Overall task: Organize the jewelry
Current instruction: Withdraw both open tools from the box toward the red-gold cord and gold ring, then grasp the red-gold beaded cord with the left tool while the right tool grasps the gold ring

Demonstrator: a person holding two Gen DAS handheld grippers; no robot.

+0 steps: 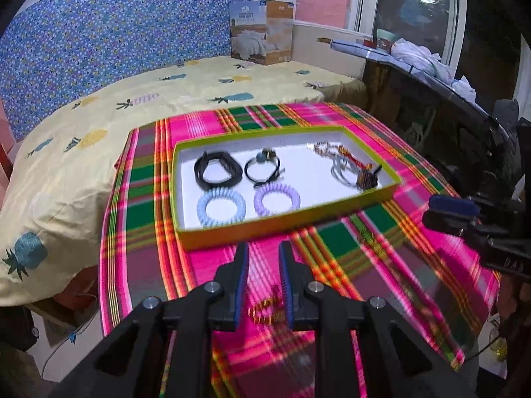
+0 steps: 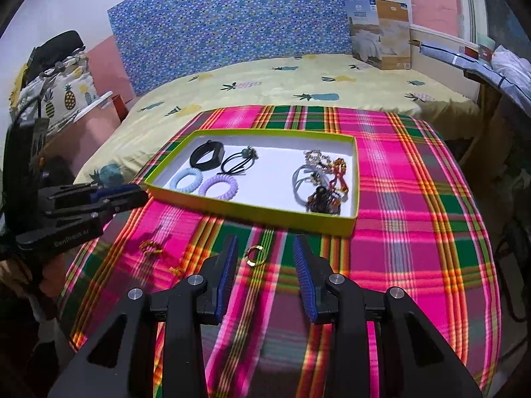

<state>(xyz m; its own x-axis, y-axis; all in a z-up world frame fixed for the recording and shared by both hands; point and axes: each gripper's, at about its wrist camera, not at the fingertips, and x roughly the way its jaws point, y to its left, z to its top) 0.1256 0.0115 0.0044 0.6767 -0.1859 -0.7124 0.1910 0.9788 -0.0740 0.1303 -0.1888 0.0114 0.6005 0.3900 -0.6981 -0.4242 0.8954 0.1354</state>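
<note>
A: Which piece is closest to a tool?

B: The gold ring (image 2: 255,254) lies on the plaid cloth (image 2: 415,199), just ahead of the right gripper (image 2: 265,258) and between its fingers. The jaws stand partly apart, holding nothing.

A: And the left?

B: The left gripper (image 1: 264,265) is narrower, also empty. A gold beaded bracelet (image 1: 265,310) lies under it between the fingers.

A: Where do they go?

B: Probably into the green-rimmed tray (image 2: 252,214) straight ahead, short of the bed (image 2: 298,79).
</note>
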